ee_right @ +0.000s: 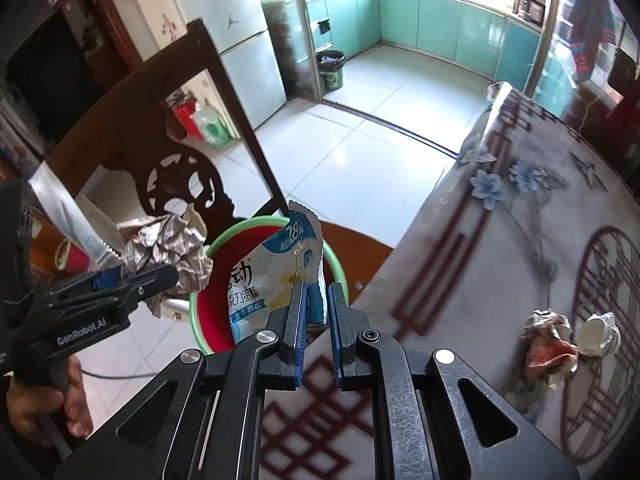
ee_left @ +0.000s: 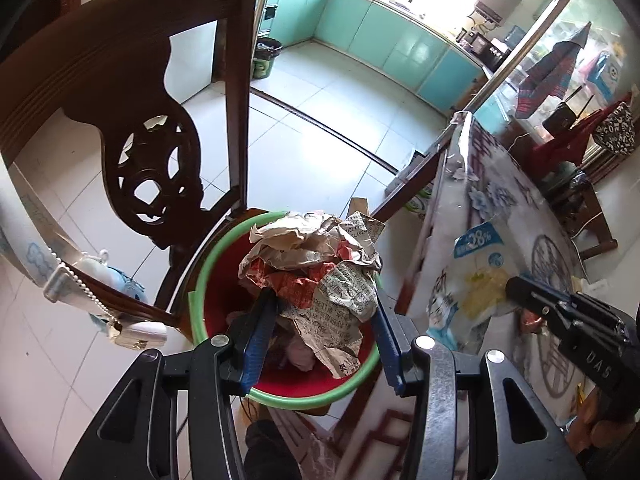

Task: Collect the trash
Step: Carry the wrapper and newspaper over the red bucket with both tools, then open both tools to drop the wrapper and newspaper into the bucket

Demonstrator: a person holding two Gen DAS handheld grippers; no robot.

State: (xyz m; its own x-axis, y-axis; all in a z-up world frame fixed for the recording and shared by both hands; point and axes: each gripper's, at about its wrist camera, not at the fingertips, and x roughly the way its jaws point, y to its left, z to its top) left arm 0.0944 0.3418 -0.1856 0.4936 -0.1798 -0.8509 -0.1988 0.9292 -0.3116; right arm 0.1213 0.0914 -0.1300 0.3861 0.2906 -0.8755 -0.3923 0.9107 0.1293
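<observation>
While left claw point(ee_left: 324, 300) grips paper wad point(ee_left: 316, 268), right claw point(ee_right: 318, 292) pinches wrapper point(ee_right: 276, 272) over bin point(ee_right: 208, 320).

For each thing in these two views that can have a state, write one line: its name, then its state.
left gripper: shut on a crumpled paper wad, above the bin.
right gripper: shut on a snack wrapper, flat, unopened end up.
red bin: open, no lid.
crumpled wrapper: lying on the table.
paper cup: crushed, on its side.
</observation>
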